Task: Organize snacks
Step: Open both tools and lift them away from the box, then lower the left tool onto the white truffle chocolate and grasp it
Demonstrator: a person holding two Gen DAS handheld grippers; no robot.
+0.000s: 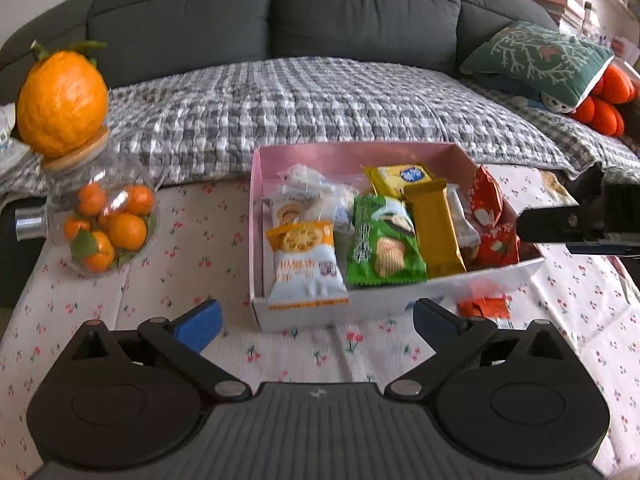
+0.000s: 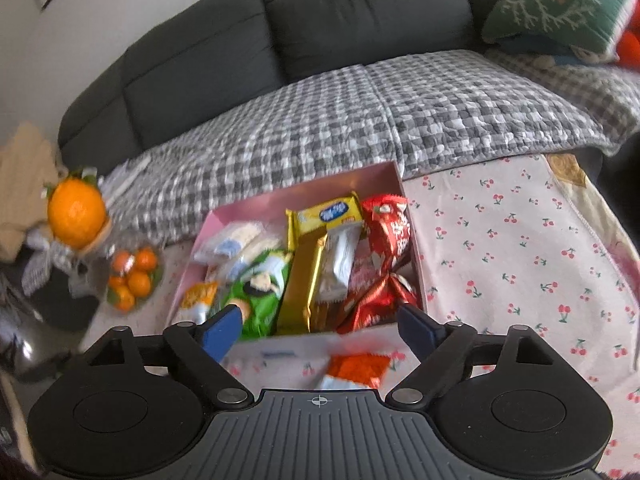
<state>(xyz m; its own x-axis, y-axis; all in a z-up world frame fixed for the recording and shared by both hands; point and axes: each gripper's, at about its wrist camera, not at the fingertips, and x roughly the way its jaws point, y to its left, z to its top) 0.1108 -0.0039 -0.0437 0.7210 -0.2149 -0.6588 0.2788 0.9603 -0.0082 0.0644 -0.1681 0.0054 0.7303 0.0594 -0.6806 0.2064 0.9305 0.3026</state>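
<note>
A shallow cardboard box, pink inside and white outside, sits on the tabletop just ahead of the left gripper, whose blue-tipped jaws stand spread wide and empty. Packed side by side in it are crinkly foil and plastic packets: a pale blue biscuit packet, a green crisp packet, a long gold bar, a yellow packet and glossy red wrappers at the far right. One small orange packet lies outside, on the cherry-print tablecloth just beyond the right jaw. Off past the left jaw stands a clear round jar of small oranges, capped by a large orange ornament. The right wrist view shows the right gripper, jaws likewise parted and holding nothing, above the same orange packet, blurred there; only the left view catches the right gripper's dark body beside the box. A grey checked quilt covers the sofa behind.
</note>
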